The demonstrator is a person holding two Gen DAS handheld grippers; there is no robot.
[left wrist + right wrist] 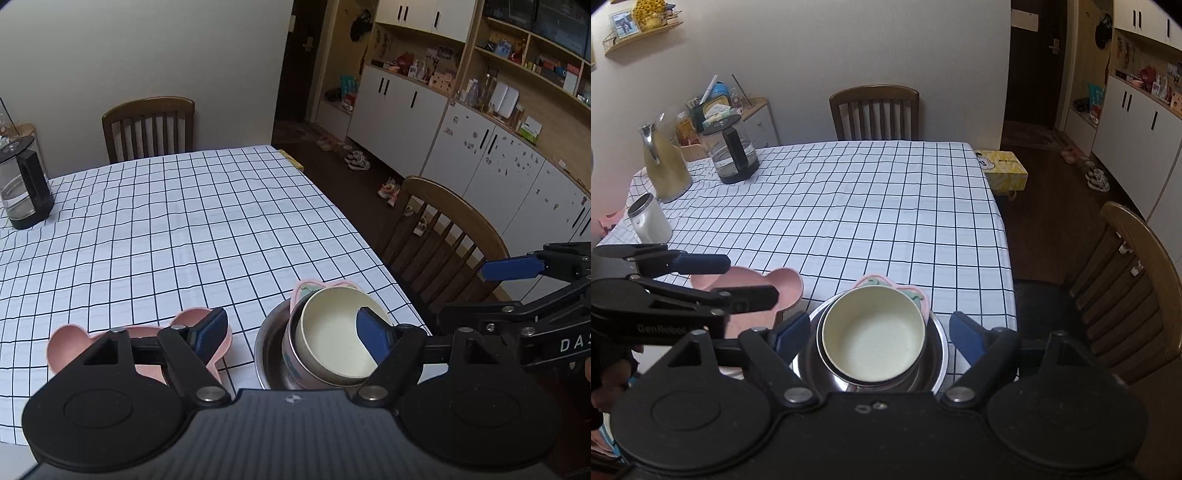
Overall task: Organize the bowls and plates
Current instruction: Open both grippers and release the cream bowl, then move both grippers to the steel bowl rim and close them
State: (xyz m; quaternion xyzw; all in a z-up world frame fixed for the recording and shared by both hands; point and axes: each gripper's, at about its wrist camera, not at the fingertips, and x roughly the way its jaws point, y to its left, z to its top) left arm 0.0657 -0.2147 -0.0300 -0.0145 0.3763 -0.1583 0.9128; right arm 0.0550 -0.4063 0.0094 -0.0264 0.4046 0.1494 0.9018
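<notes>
Both grippers, left (291, 334) and right (878, 332), gaped wide and empty around the cream round bowl (874, 334), apparently nested in the steel bowl (936, 363) for compactness; pink bear-shaped plate (764, 291) lay just left.

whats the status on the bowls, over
Left gripper and right gripper open, holding nothing. Cream bowl nested in steel bowl. Pink bear plate alongside. Nothing blocking.

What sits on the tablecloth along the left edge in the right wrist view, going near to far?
Pink bear-shaped plate → white mug → yellow pitcher → glass kettle.
</notes>
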